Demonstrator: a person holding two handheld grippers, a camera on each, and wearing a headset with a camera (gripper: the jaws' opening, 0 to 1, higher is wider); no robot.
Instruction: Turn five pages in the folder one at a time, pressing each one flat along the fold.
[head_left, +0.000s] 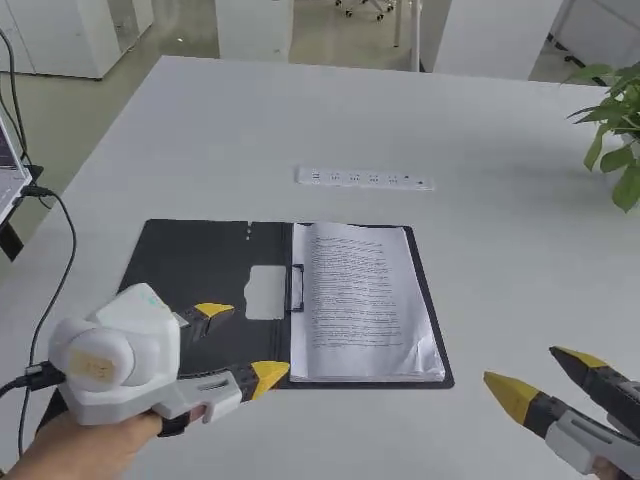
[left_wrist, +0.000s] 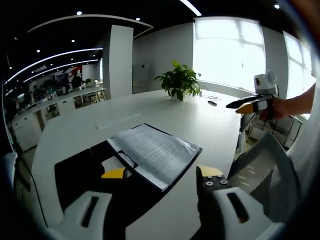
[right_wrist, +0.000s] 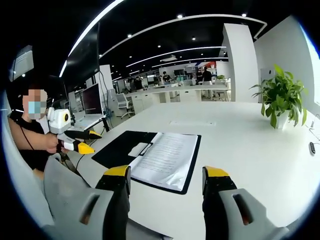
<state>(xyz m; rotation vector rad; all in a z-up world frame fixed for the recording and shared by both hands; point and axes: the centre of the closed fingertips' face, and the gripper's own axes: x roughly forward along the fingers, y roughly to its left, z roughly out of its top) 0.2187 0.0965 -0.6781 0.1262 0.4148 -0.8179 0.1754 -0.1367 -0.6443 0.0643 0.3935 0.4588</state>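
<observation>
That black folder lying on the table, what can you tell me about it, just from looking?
The black folder lies open and flat on the white table. Its left half is a dark cover carrying a small pale card. Its right half holds a stack of printed pages, with a black clip at their left edge beside the fold. The pages lie flat, none lifted. The left gripper, open, is at its lower left edge; whether it touches is unclear.

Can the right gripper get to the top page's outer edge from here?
Probably yes. The right gripper is open, off the near right corner of the folder, with bare table between it and the top page; nothing lies on that edge.
</observation>
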